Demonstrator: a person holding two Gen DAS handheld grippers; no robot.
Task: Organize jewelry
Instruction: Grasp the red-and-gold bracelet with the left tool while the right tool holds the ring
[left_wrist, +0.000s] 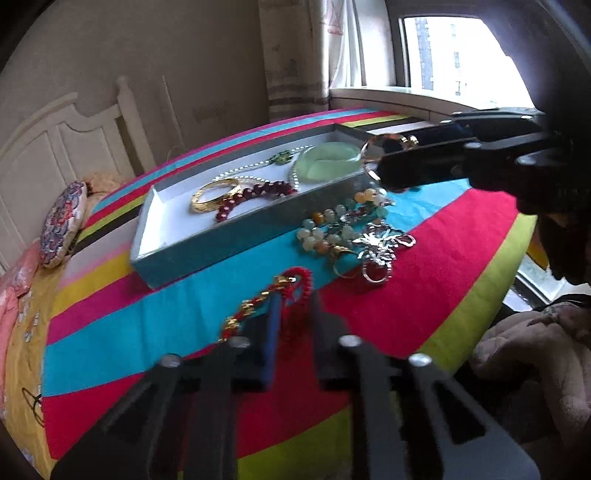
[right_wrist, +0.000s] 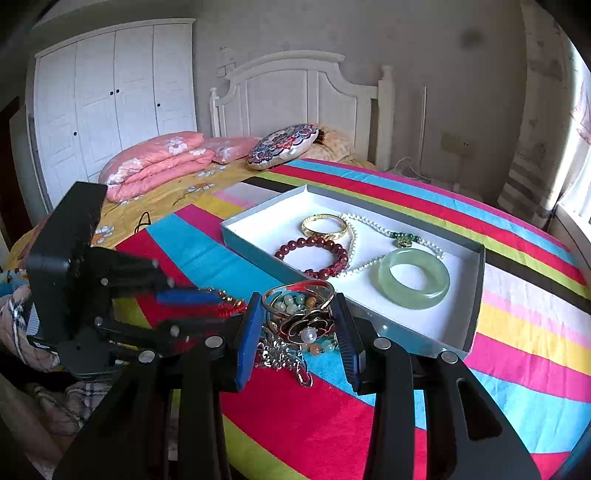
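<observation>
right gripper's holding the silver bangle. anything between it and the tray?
Nothing visible blocks it. The silver bangle sits clamped in the right gripper just short of the tray's near wall. Only that low wall needs clearing. Inside, open white floor lies near the jade bangle and red bead bracelet.

A flat box (right_wrist: 476, 295) sits on the blanket (right_wrist: 517, 354) on the bed. In the box lie a bangle (right_wrist: 413, 277), a bead bracelet (right_wrist: 314, 256), a thin bracelet (right_wrist: 324, 226) behind it, and a long necklace (right_wrist: 373, 221). In front of the box lies a heap of jewelry (left_wrist: 354, 236). Pillows (right_wrist: 155, 162) rest behind, by the headboard (right_wrist: 295, 92).
</observation>
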